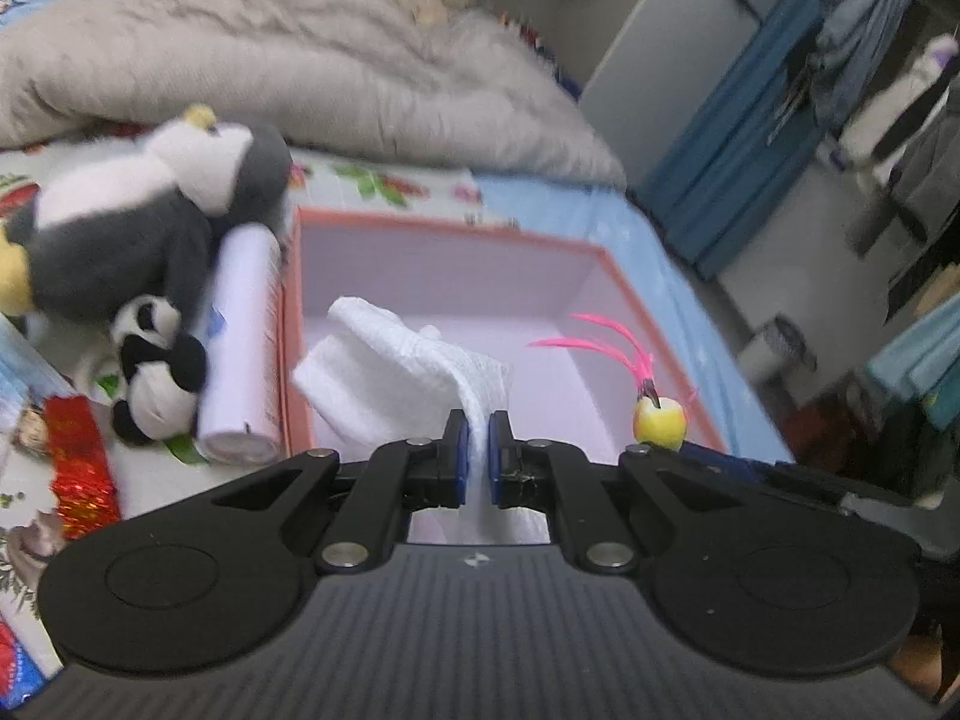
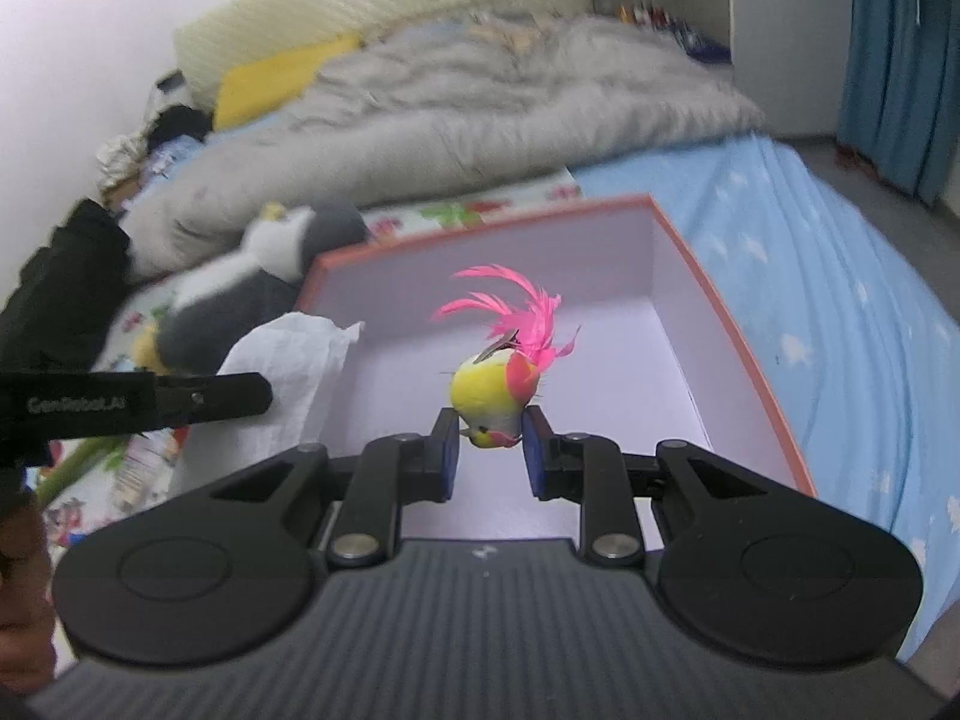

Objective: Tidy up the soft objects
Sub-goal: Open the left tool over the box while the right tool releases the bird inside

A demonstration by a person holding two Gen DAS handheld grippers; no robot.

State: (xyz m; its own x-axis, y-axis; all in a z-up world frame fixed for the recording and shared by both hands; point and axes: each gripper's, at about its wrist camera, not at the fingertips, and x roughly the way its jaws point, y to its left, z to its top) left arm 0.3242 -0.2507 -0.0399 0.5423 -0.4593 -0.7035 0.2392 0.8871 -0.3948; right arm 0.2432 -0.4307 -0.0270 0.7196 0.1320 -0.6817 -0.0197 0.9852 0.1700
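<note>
- Plainly, the white cloth (image 1: 408, 372) is pinched between the left gripper (image 1: 478, 456) fingers, which stand nearly closed on it; it drapes forward over the near left part of the open box (image 1: 432, 222).
- Its lower end is hidden behind the gripper body, and its weave is blurred; it looks like a soft, folded, quilted white piece.
- The right gripper (image 2: 491, 450) fingers stand narrow, pressed on a small toy bird (image 2: 495, 399) with a yellow body, a red patch and pink feathers, held above the box's pale floor near its near edge.
- The box has an orange-red rim and a lilac inside, and sits on the bed (image 2: 840, 300) near its right edge.
- Beside the box's left wall lie a white roll (image 1: 243, 348), a small panda plush (image 1: 156, 372) and a larger grey-and-white penguin plush (image 1: 150, 210), all blurred.
- A rumpled grey blanket (image 1: 300, 60) lies beyond the box, toward the head of the bed.
</note>
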